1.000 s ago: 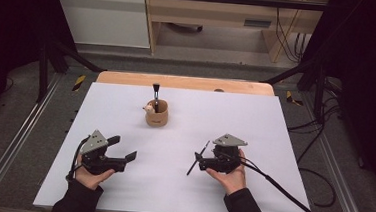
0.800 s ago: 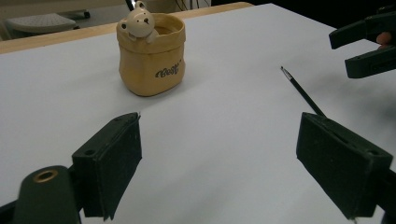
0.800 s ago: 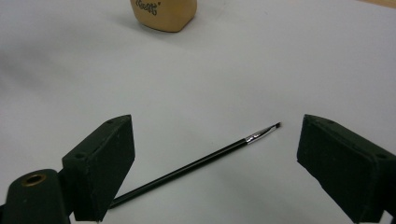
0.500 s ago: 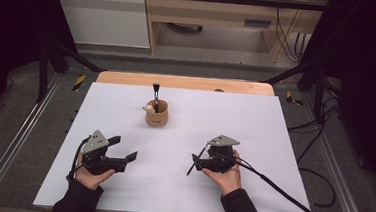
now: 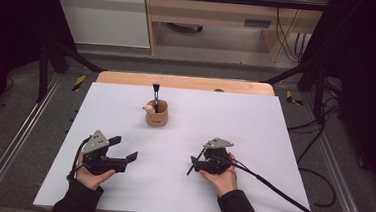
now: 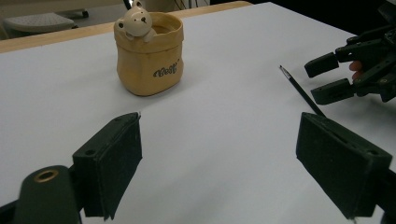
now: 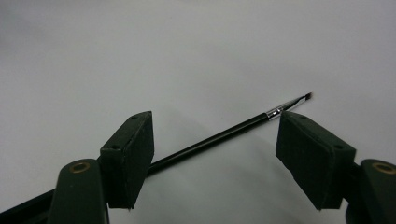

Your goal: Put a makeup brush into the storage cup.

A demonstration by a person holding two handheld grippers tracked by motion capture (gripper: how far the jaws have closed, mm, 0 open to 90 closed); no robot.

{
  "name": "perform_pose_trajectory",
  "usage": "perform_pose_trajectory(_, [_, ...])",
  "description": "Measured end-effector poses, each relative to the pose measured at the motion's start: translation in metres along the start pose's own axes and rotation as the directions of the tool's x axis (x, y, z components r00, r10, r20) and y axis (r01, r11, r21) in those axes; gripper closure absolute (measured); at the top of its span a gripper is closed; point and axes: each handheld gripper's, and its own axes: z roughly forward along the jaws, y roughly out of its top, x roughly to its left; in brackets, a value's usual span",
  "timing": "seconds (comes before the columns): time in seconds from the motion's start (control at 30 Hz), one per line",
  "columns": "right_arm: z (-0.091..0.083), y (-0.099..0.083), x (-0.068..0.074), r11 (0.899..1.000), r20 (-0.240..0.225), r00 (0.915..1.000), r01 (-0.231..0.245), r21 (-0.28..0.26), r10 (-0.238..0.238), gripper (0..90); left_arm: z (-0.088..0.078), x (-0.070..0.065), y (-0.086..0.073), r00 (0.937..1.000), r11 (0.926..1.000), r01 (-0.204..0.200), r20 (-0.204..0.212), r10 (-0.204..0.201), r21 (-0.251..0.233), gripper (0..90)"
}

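Right gripper (image 5: 195, 165) has dropped a bit toward the counter (image 5: 283, 143) since a second ago and slid in on the paintbrush (image 5: 194, 165), and its jaws have just been closing in. They're not on it yet though. In the right gripper view the brush (image 7: 219, 137) lies flat on the white surface between the two pads, with clear gaps on both sides, so I'd still call them open around it.

The bit that matters for the grab: the brush's long axis runs slantwise across the jaw gap, not square to it. The handle passes right by the left pad and the bristle tip pokes out past the right one. So the pinch looks like it'll land on the shaft at an angle, maybe near the metal ferrule.

Left gripper (image 5: 124, 149) is parked on the other side, jaws wide with nothing in them, well apart from the brush. The right hand is obviously the one doing this.

Further back sits a little tan pot (image 5: 156, 114) with a bear on the rim and another brush standing in it. Rest of the counter is plain white board on a metal frame, in a dim room.
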Motion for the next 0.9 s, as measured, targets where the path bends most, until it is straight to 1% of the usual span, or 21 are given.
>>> perform_pose_trajectory(0.03, [0.0006,-0.0002,0.0006,1.0,0.0,1.0,-0.006,-0.001,0.006,28.5,0.0001,0.0001,-0.0001,1.0,1.0,0.0,0.0,0.0,0.001,13.7])
perform_pose_trajectory(0.13, [0.0025,-0.0012,0.0006,1.0,0.003,1.0,0.001,0.004,-0.001,29.8,0.0,0.0002,-0.0001,1.0,1.0,0.001,0.0,-0.001,0.001,13.7])
perform_pose_trajectory(0.17, [0.0034,-0.0019,0.0003,1.0,0.005,0.9999,0.011,0.003,-0.011,30.3,-0.0001,0.0002,-0.0001,1.0,1.0,0.001,0.0,-0.001,0.0,13.7])
perform_pose_trajectory(0.2, [0.004,-0.0021,0.0012,1.0,0.007,1.0,0.002,0.009,-0.002,30.7,-0.0001,0.0003,-0.0001,1.0,1.0,0.0,-0.001,0.0,0.0,13.8])
perform_pose_trajectory(0.23, [0.0043,-0.0024,0.001,1.0,0.007,0.9999,0.009,0.013,-0.009,31.2,-0.0002,0.0003,-0.0001,1.0,1.0,0.001,0.0,-0.001,0.0,13.8])
perform_pose_trajectory(0.27, [0.0046,-0.0027,0.0016,1.0,0.005,1.0,0.005,0.016,-0.005,31.7,-0.0003,0.0004,-0.0001,1.0,1.0,0.001,0.0,-0.001,0.001,13.8])
perform_pose_trajectory(0.37, [0.0055,-0.0036,0.0011,1.0,0.004,0.9998,0.019,0.018,-0.019,33.1,-0.0002,0.0004,-0.0001,1.0,1.0,0.001,0.0,-0.001,0.0,13.8])
perform_pose_trajectory(0.4, [0.0056,-0.0036,0.0018,1.0,0.007,0.9999,0.011,0.023,-0.011,33.8,-0.0002,0.0003,-0.0001,1.0,1.0,0.0,-0.001,0.0,0.0,13.8])
perform_pose_trajectory(0.57, [0.0061,-0.0041,0.0017,0.999,0.006,0.9998,0.018,0.031,-0.018,37.4,-0.0003,0.0004,-0.0001,1.0,1.0,0.001,-0.001,-0.001,0.001,13.9])
perform_pose_trajectory(0.6, [0.0065,-0.0046,0.0009,0.999,0.007,0.9995,0.03,0.032,-0.03,38.0,-0.0003,0.0003,-0.0002,1.0,1.0,0.001,0.0,-0.001,0.001,13.8])
perform_pose_trajectory(0.63, [0.0062,-0.0043,0.0019,0.999,0.007,0.9998,0.02,0.036,-0.02,38.3,-0.0003,0.0004,-0.0001,1.0,1.0,0.001,-0.001,-0.001,0.001,13.9])
perform_pose_trajectory(0.8, [0.0058,-0.0044,0.0016,0.999,0.006,0.9996,0.029,0.034,-0.029,41.3,-0.0002,0.0001,-0.0002,1.0,1.0,0.001,0.0,-0.001,0.001,13.9])
perform_pose_trajectory(0.83, [0.0054,-0.0045,0.0021,0.999,0.005,0.9997,0.023,0.037,-0.023,42.2,-0.0002,0.0001,-0.0002,1.0,1.0,0.0,0.0,0.0,0.001,13.9])
perform_pose_trajectory(0.9, [0.0053,-0.0047,0.0016,0.999,0.005,0.9994,0.033,0.035,-0.034,43.2,-0.0002,0.0001,-0.0002,1.0,1.0,0.001,0.001,-0.001,0.002,13.9])
